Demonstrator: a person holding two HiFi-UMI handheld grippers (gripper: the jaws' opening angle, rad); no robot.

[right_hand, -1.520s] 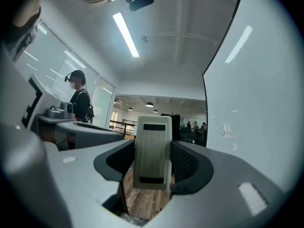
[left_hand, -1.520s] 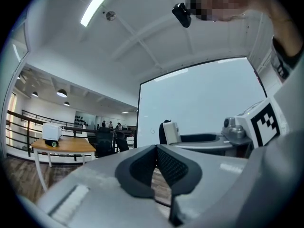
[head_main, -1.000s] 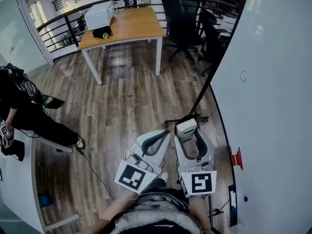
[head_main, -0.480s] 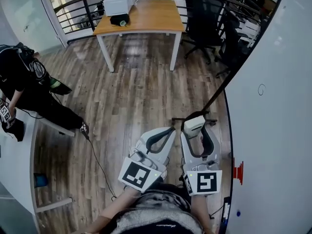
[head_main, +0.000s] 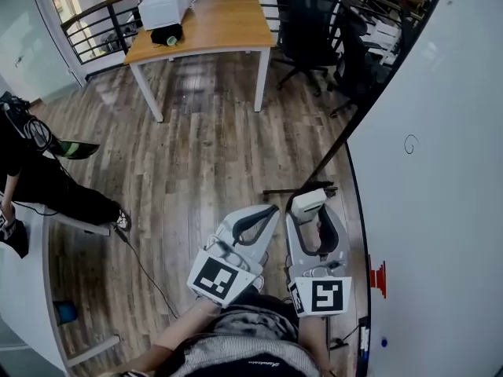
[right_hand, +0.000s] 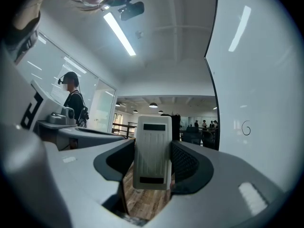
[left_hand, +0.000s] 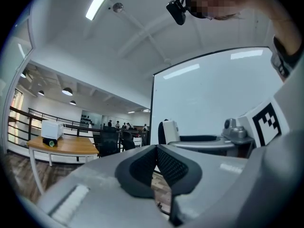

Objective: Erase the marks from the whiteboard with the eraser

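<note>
Off-white ribbed eraser; white whiteboard with dark swirl.

Head view: high, steeply down. Gripper views: low, close, facing outward, seemingly upward; all share whiteboard.

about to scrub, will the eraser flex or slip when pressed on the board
The eraser looks like a hard ribbed plastic shell, so probably stiff and light. Clamped by its sides in the right gripper, it might pivot under pressure.
</note>
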